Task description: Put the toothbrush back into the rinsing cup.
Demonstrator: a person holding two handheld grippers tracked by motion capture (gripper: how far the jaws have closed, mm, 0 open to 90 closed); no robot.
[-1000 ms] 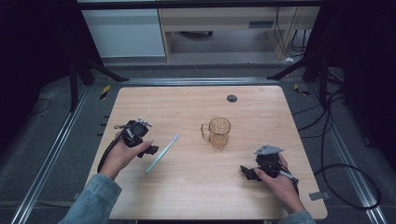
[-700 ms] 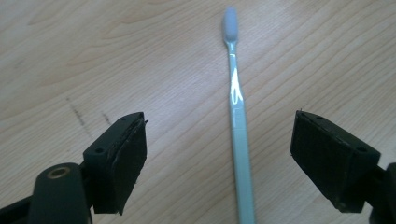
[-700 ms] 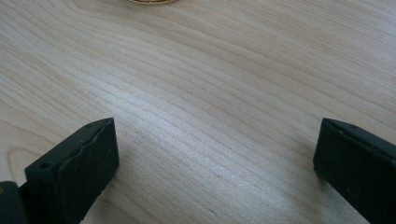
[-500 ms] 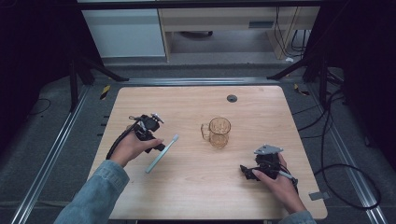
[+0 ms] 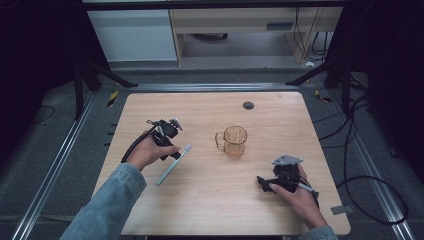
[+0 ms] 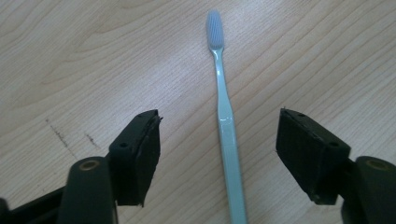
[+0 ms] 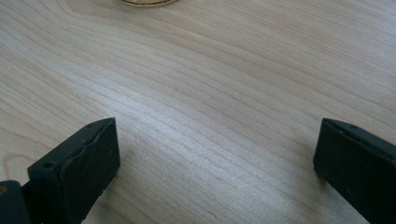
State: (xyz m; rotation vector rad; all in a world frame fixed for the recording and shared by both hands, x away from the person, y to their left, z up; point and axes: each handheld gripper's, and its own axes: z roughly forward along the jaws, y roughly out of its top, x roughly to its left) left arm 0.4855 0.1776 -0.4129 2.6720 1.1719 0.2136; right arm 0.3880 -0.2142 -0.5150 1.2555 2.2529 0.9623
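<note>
Pale wood grain is spreading under both of our tools, the table (image 5: 210,200) standing on a dark floor with grey rails along its sides. We are holding the left gripper (image 6: 218,154) low over a light blue toothbrush (image 6: 226,126), which is lying flat on the wood between the two black pads (image 6: 142,154). Its handle is running up the middle of the gap, a little nearer our right-hand pad, and its bristled head is lying well beyond the fingertips. These jaws have just been closing, yet they are standing about half apart, with bare wood showing on each side of the handle, so neither pad is touching it. From above, we are seeing the left gripper (image 5: 167,131) at the brush's upper end (image 5: 173,165). We are resting the right gripper (image 7: 215,163) with its pads spread wide and nothing between them but wood. Far ahead of those fingertips, an amber glass mug (image 5: 234,141) is standing upright; its base (image 7: 142,2) is peeking in at the top edge
</note>
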